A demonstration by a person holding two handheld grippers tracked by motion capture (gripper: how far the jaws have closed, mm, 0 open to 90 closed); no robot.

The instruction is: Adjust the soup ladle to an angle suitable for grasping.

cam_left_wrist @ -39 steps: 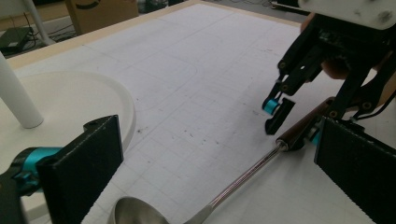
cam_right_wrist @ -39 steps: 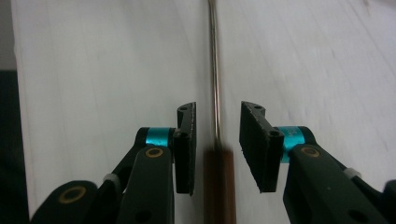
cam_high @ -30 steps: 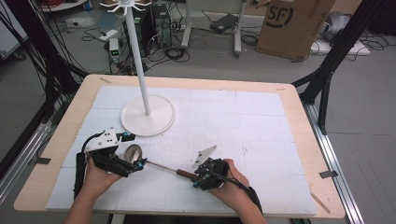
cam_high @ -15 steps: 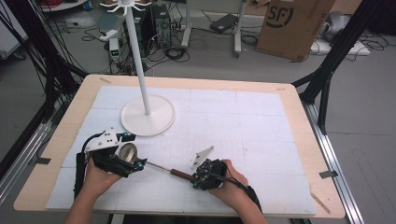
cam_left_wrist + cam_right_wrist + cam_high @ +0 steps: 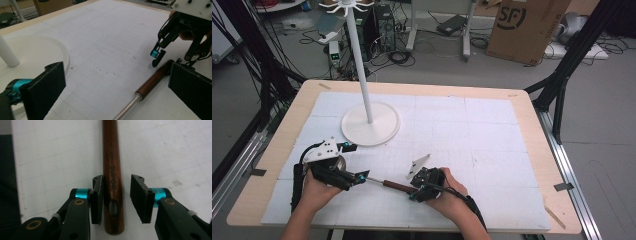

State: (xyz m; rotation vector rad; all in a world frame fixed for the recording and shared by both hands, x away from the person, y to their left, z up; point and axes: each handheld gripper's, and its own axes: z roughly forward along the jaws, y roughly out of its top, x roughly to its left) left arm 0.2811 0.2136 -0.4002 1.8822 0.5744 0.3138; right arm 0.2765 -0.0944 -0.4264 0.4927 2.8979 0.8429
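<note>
A white stand (image 5: 370, 124) with a tall pole rises from its round base at the far left of my tabletop (image 5: 522, 115), which wears a white gridded mat (image 5: 472, 135), while beyond it a cardboard box (image 5: 527, 27) and tangled cables (image 5: 397, 52) lie on the floor (image 5: 607, 125).

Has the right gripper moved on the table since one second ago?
No. In the high view the right gripper sits at the same spot relative to the white stand base and the table edge, around the wooden handle.
</note>
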